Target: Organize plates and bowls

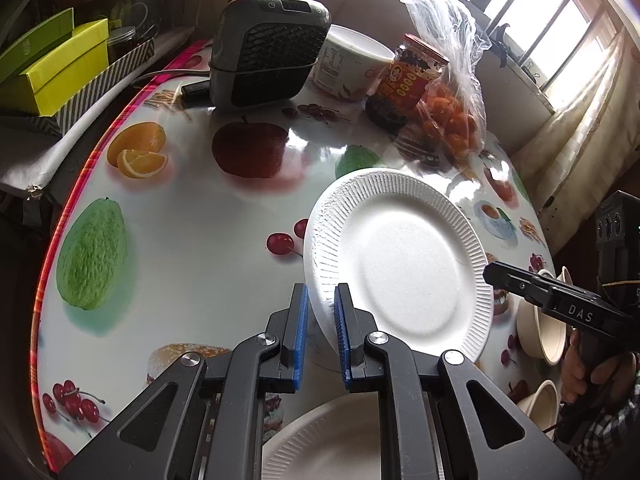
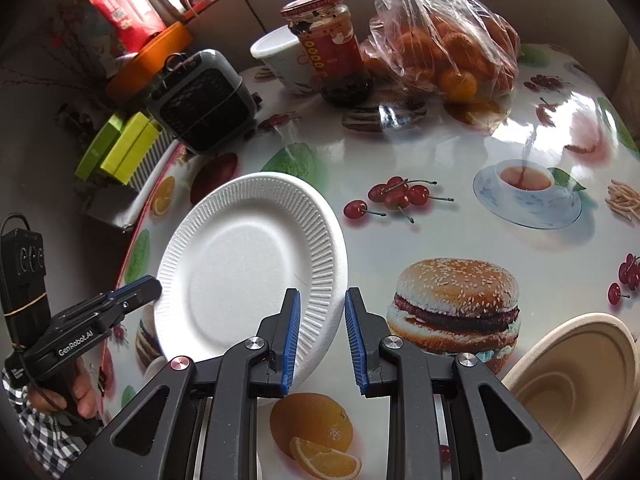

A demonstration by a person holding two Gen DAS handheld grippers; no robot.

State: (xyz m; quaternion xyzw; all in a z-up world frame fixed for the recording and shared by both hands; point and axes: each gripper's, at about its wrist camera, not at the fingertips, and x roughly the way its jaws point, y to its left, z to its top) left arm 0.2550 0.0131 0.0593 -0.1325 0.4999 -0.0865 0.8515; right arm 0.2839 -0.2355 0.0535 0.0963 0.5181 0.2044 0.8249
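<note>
A white ribbed paper plate [image 1: 400,272] [image 2: 240,272] is held tilted above the fruit-print round table [image 1: 200,220]. My left gripper [image 1: 321,312] [image 2: 154,286] is shut on its near-left rim. At the opposite edge my right gripper [image 2: 320,320] [image 1: 490,274] stands narrow with the rim between its blue pads. A second white plate [image 1: 328,440] lies flat under the left gripper. Two beige bowls [image 1: 540,332] sit at the table's right edge, one of them large [image 2: 580,392] at the lower right of the right wrist view.
At the back of the table stand a grey fan heater [image 1: 268,52], a white tub [image 1: 352,64], a red-labelled jar [image 1: 404,80] and a clear bag of oranges [image 1: 452,120]. Yellow-green boxes [image 1: 52,68] sit off the table to the left. A person's hand grips each handle.
</note>
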